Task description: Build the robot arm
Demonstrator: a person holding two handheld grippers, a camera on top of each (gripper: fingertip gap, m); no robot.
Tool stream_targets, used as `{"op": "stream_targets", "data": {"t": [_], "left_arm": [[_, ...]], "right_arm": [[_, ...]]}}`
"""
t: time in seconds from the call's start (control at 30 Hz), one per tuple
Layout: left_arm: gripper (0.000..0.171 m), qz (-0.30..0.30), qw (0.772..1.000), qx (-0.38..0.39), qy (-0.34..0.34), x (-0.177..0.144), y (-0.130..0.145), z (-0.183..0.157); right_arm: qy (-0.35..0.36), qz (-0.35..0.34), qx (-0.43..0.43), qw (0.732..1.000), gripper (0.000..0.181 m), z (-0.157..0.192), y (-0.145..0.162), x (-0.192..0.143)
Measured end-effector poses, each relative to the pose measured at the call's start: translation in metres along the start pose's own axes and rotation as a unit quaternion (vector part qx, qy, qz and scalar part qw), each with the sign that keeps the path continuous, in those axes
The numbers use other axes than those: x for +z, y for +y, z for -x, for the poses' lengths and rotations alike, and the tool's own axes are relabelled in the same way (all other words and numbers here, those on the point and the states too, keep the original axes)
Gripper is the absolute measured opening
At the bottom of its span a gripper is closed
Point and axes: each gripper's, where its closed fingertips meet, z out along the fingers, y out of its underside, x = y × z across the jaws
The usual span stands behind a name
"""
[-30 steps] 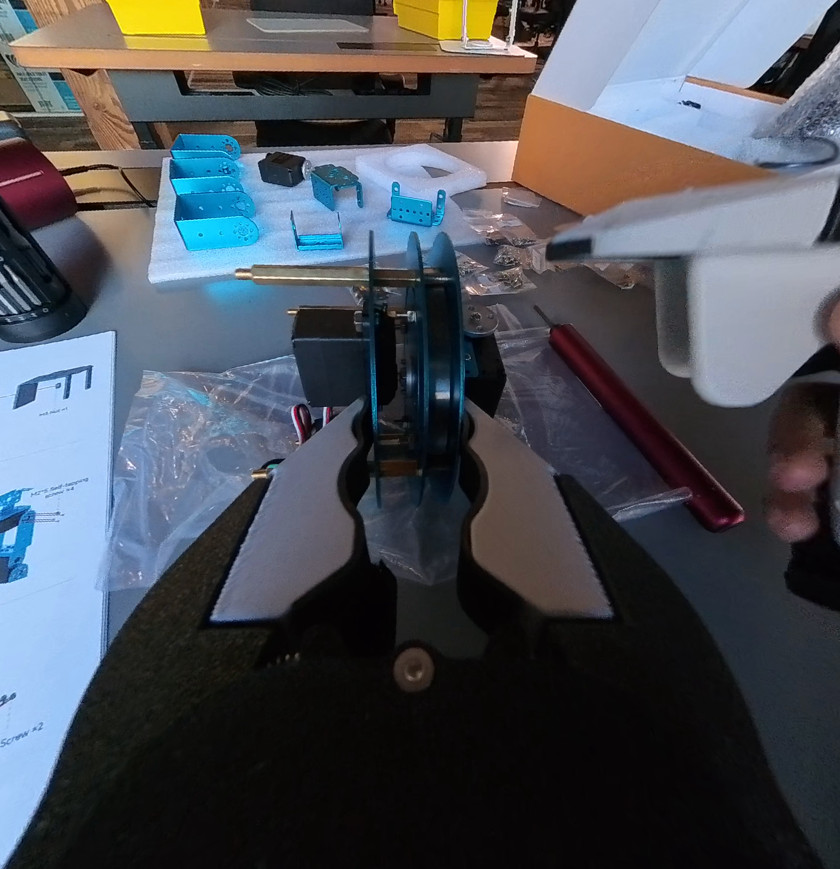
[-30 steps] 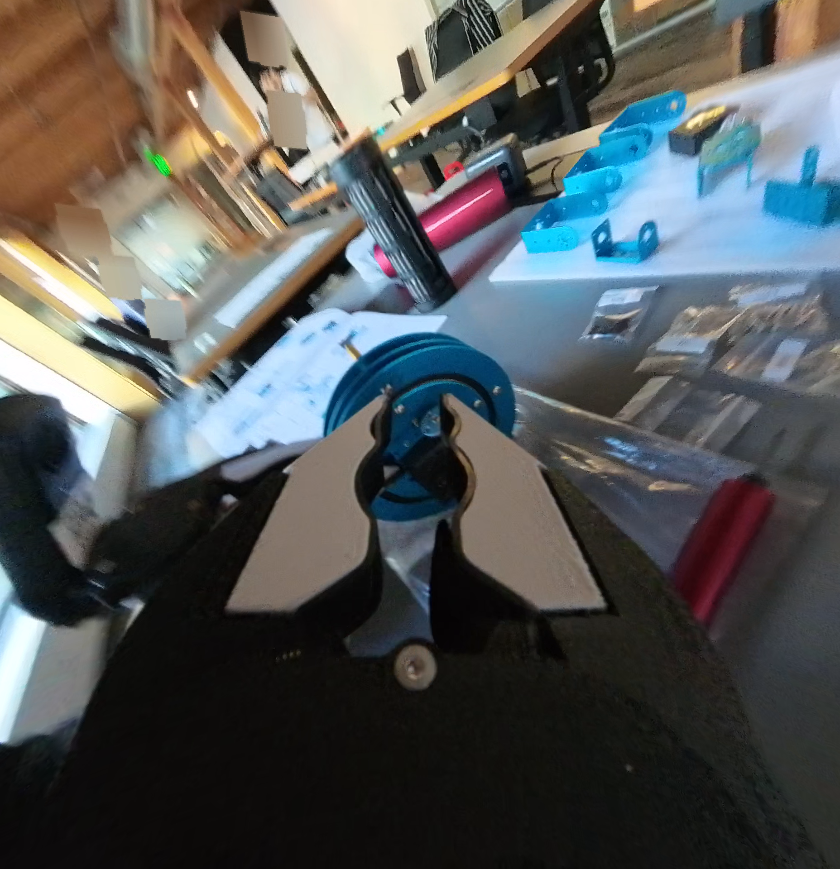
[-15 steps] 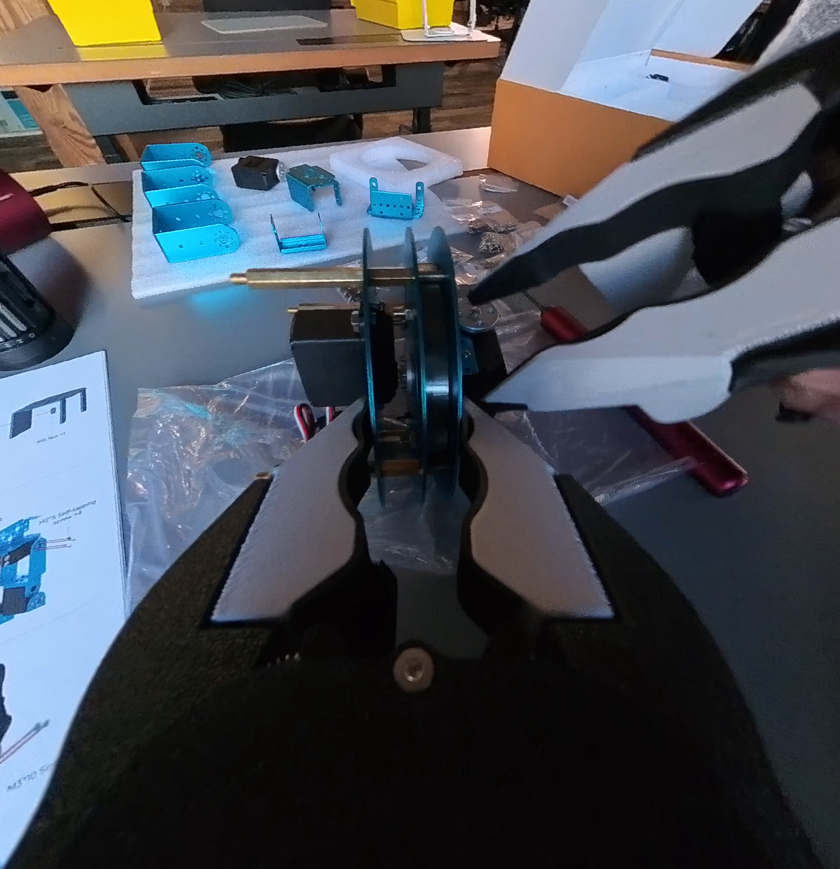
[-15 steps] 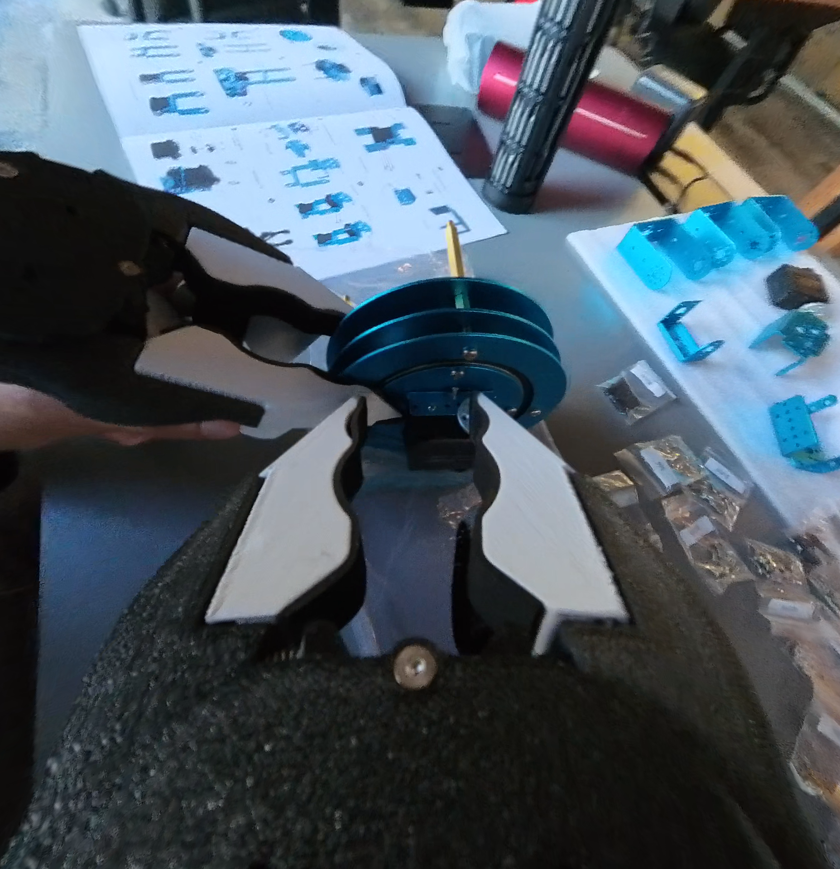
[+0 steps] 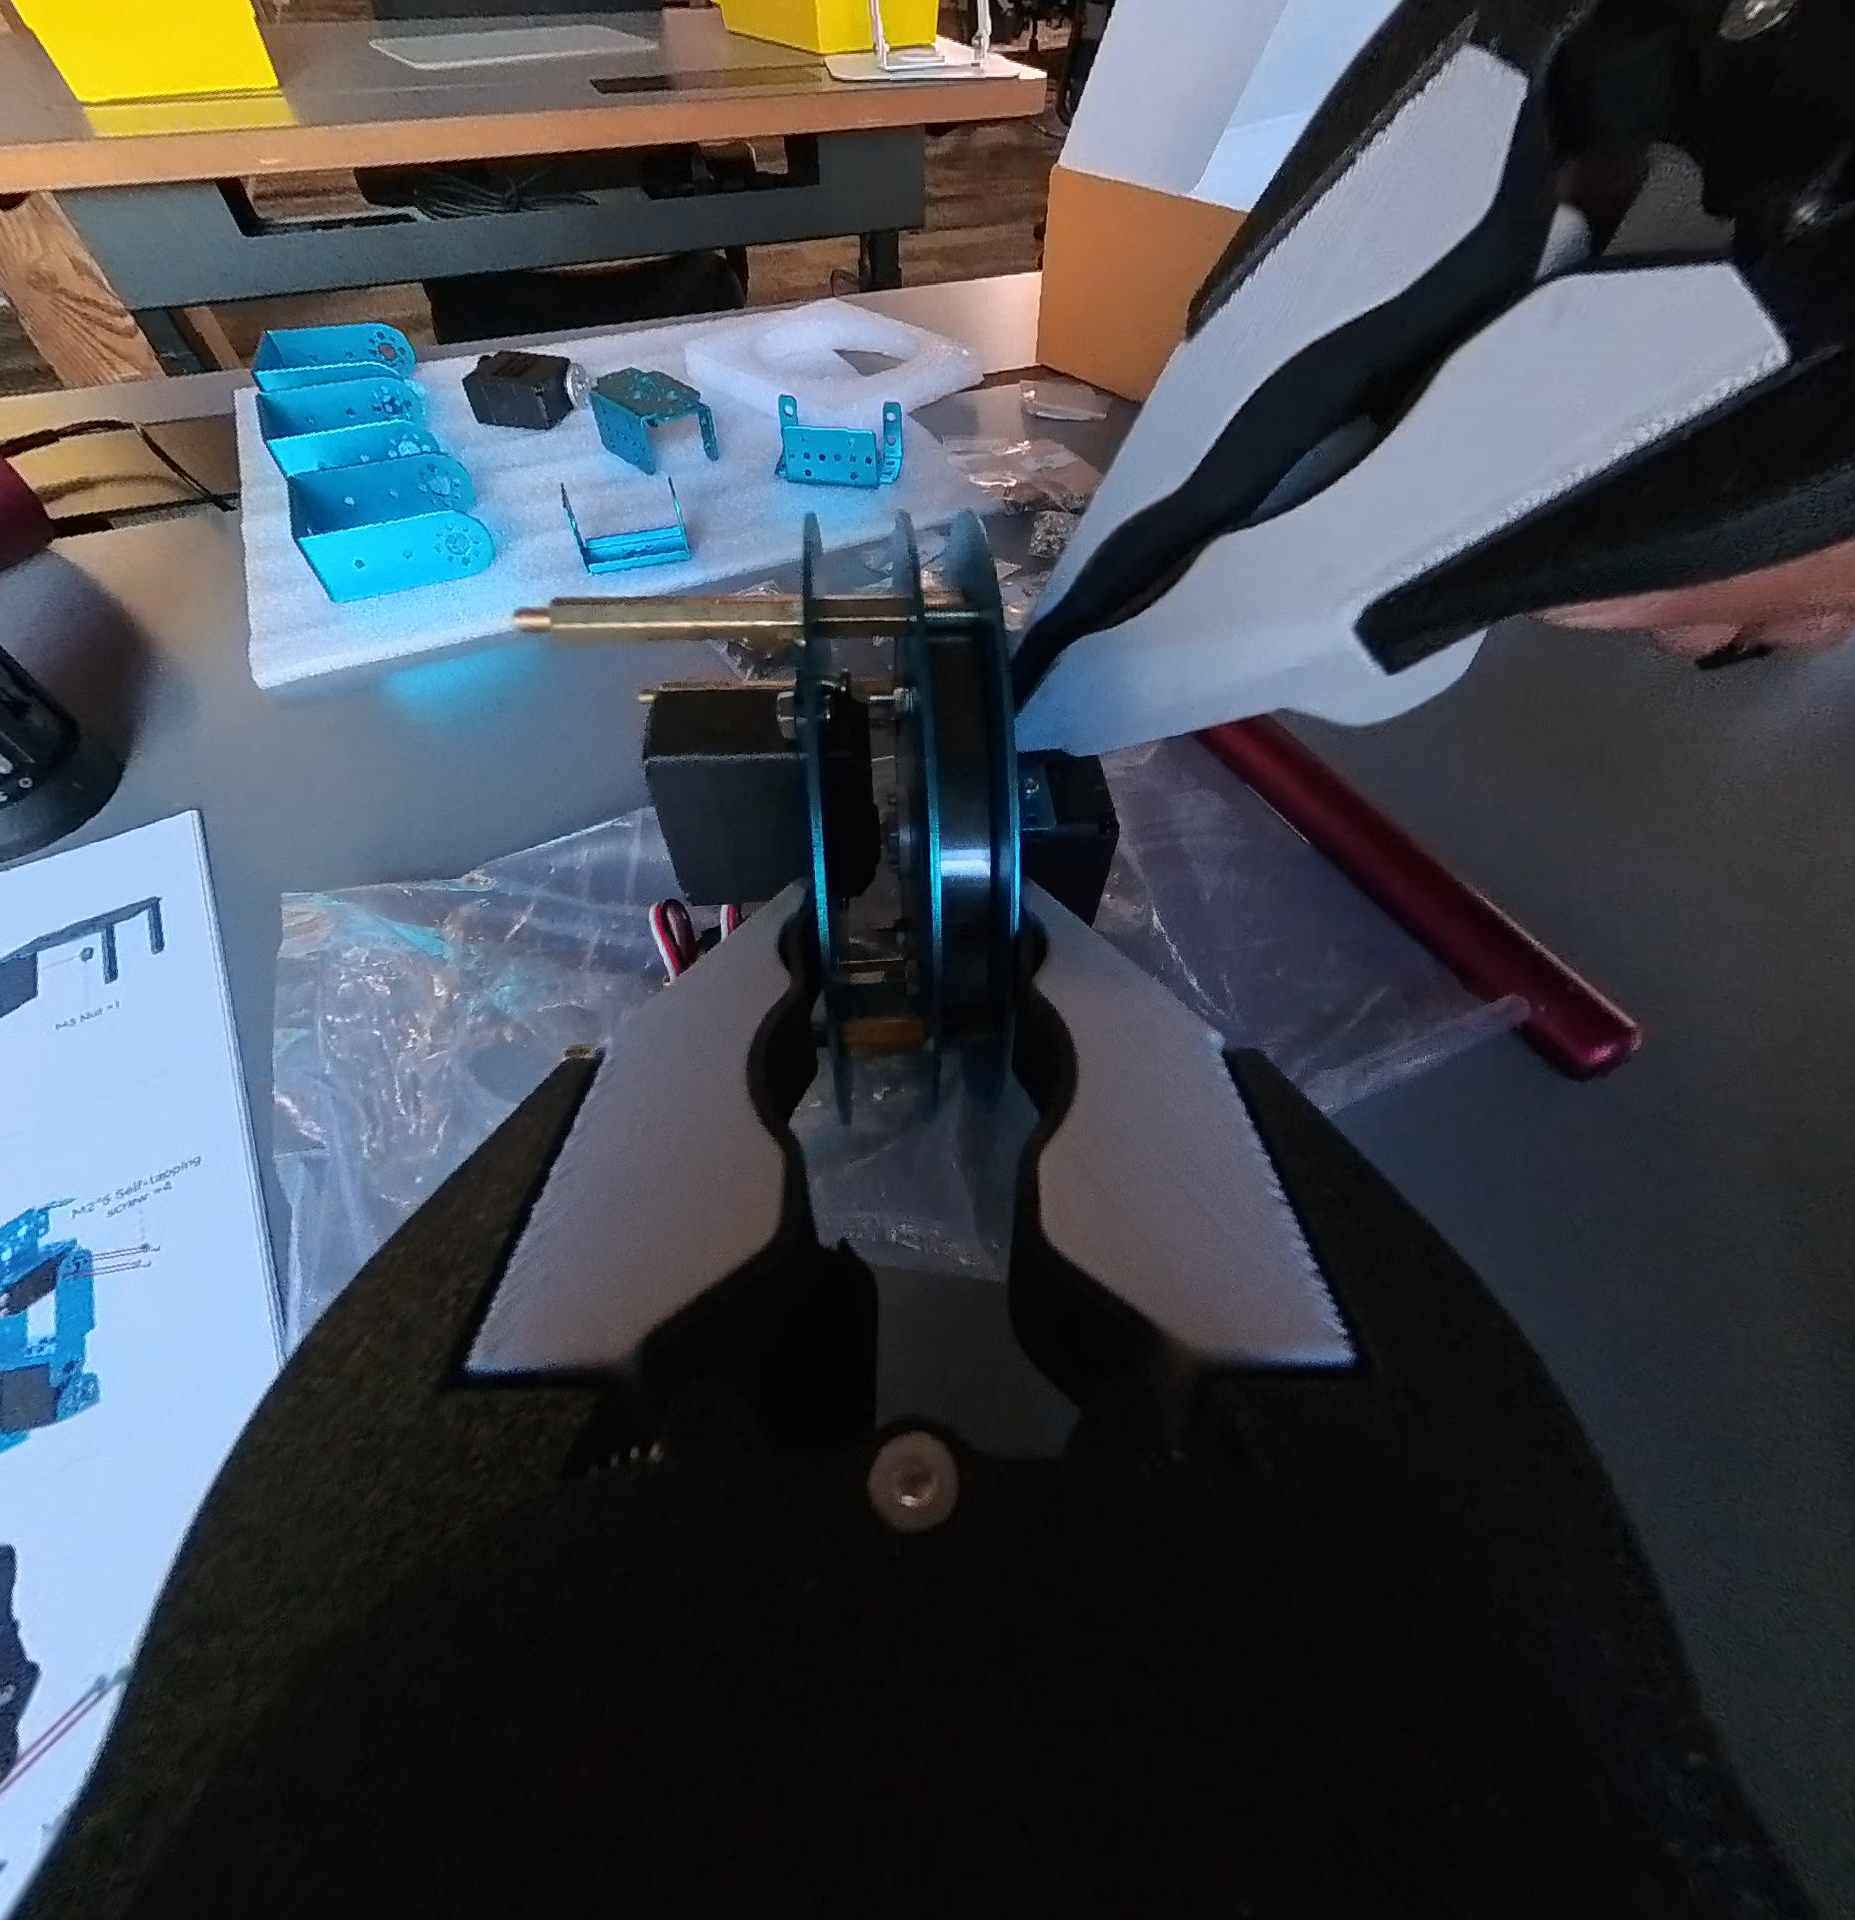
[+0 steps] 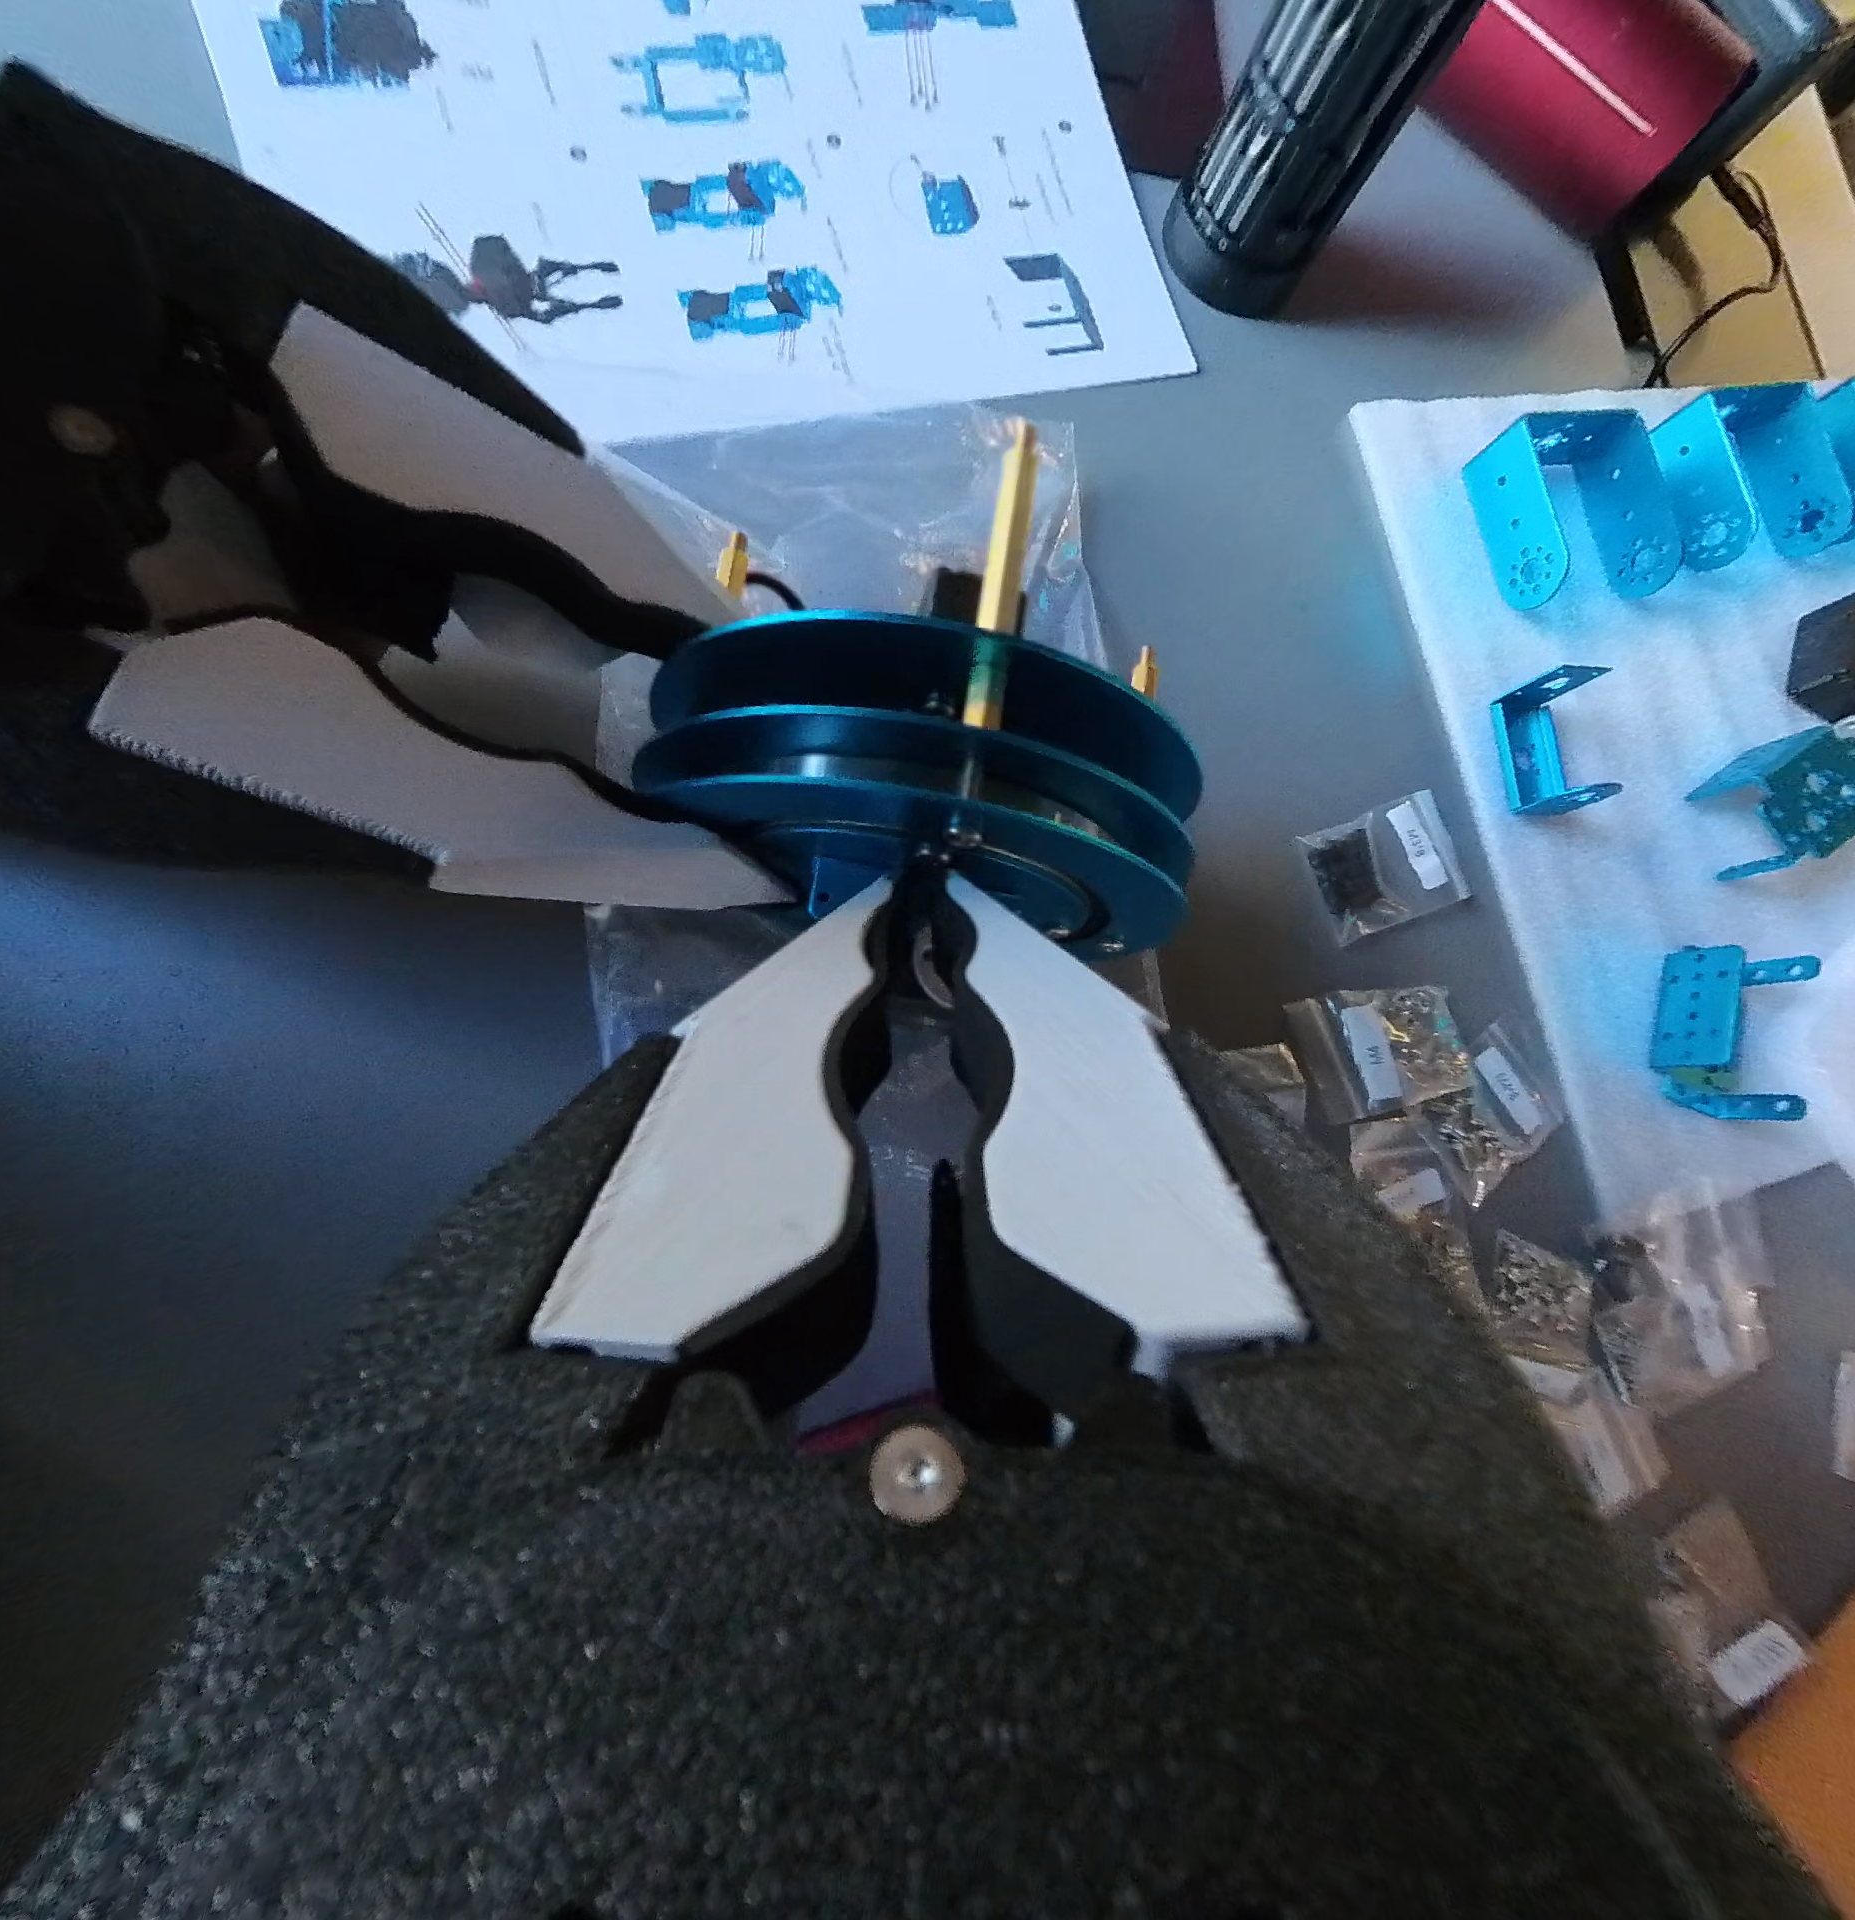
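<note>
A blue disc assembly (image 5: 964, 831) of stacked blue metal discs, brass standoffs and a black servo block stands on edge over a clear plastic bag (image 5: 435, 1039). My left gripper (image 5: 912, 920) is shut on the discs' lower rim and holds them upright. It also shows in the right wrist view (image 6: 746, 758), coming from the left. My right gripper (image 6: 918, 894) has its fingers drawn close together on a small silver round part (image 6: 931, 971) at the assembly's (image 6: 902, 748) outer face. In the left wrist view the right gripper (image 5: 1032, 675) touches that face from the upper right.
A printed instruction sheet (image 5: 92, 1143) lies left. A white foam sheet (image 5: 736, 509) with several blue brackets lies behind. A red rod (image 5: 1422, 894) lies right of the assembly. Small bags of screws (image 6: 1422, 1060), a cardboard box (image 5: 1110, 281) and a black cylinder (image 6: 1276, 156) stand around. The tips of both grippers are at nearly the same place.
My right gripper swung in from the right, open at first, then closed its fingers on the assembly's outer face. My left gripper kept hold of the discs and barely moved.
</note>
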Motion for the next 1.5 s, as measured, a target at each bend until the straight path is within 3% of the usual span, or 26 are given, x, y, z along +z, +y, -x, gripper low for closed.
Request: {"op": "stream_targets", "data": {"t": [0.13,0.23,0.4,0.57,0.93,1.1,1.3,1.5], "left_arm": [[0.033,0.005,1.000,0.001,0.006,0.002,-0.002,0.001],[0.033,0.010,1.000,0.002,0.015,0.002,-0.001,0.002],[0.033,0.005,1.000,0.010,0.020,0.003,-0.003,0.004],[0.033,0.006,0.999,0.020,0.029,0.005,-0.005,0.003],[0.033,0.007,0.999,0.038,0.031,0.006,-0.007,0.000],[0.033,0.007,0.999,0.030,0.033,0.007,-0.008,0.001],[0.033,0.008,0.999,0.033,0.032,0.008,-0.009,0.001],[0.033,0.007,0.999,0.042,0.029,0.007,-0.007,0.002]], "right_arm": [[0.010,0.014,-0.011,1.000,0.000,0.000,0.000,0.000],[-0.022,0.010,0.007,1.000,0.000,0.006,0.005,-0.005],[-0.026,-0.040,0.040,0.998,0.011,-0.003,0.008,-0.024],[-0.018,-0.075,0.055,0.996,0.028,-0.011,0.014,-0.018],[-0.090,-0.099,0.111,0.985,0.019,-0.013,0.015,-0.006],[-0.043,-0.144,0.032,0.988,0.013,-0.004,0.000,-0.017],[-0.061,-0.092,0.027,0.993,0.016,0.001,0.003,-0.006],[-0.112,-0.069,0.065,0.989,0.007,-0.002,0.001,-0.002]]}}
